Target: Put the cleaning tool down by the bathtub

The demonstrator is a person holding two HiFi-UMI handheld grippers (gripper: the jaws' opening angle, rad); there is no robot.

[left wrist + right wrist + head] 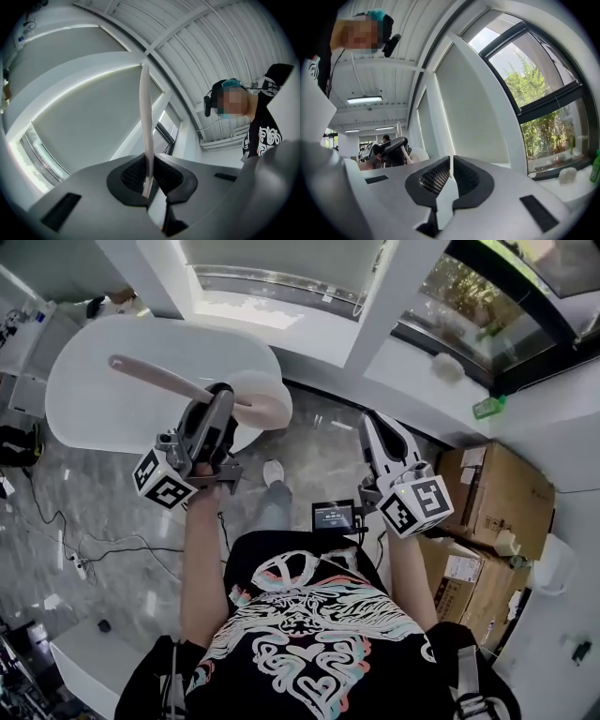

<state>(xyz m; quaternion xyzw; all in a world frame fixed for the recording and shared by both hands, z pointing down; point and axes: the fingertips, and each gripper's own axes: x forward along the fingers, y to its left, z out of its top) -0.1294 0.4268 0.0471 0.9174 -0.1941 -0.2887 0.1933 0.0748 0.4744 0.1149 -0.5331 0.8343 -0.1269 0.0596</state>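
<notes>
"Where was the cleaning tool (155, 377)?"

"The left gripper (223, 397) pinched its thin end tight. The long stick pointed away from the jaws, out over the bathtub (89, 418)."

"And the right gripper (372, 423)?"

"Closed on nothing, farther from the bathtub."

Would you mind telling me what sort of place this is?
Likely a bathroom still being fitted out, or a showroom: a white freestanding bathtub, a marbled floor and stacked cardboard boxes.
</notes>
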